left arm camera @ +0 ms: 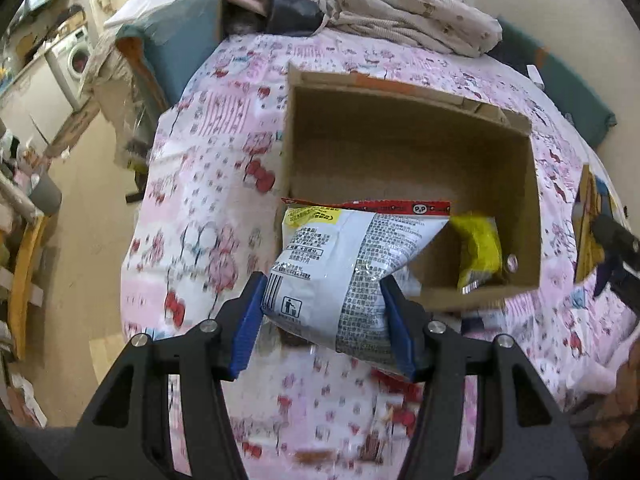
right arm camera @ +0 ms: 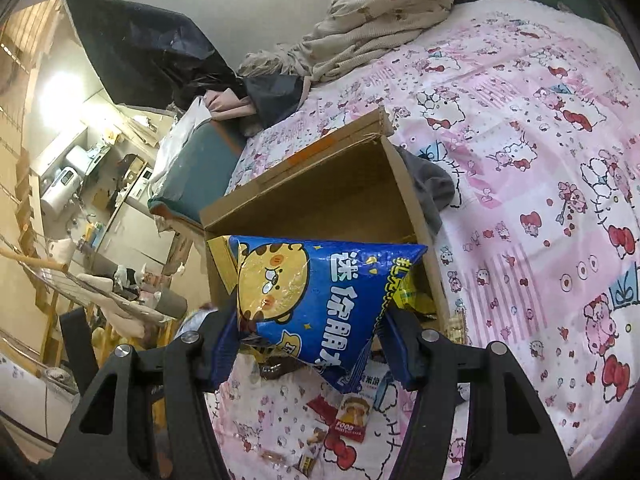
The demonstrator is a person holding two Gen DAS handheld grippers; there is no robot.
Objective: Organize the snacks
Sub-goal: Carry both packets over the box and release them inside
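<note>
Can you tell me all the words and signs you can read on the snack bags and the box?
"P&P", in a round badge on the red top edge of the white snack bag held in the left gripper; a bin sign sits near its barcode, the small print is too blurred.
"FOOD" on the small red packet lying on the bedsheet.
Big white Chinese letters on the blue snack bag in the right gripper; I cannot read them surely.
The cardboard box shows no words.

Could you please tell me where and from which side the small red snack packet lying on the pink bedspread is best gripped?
Probably across its short sides, coming straight down from above. The small red packet lies flat on the bedspread, so only its edges offer purchase. Both claws are full: the left claw holds the white bag.
</note>
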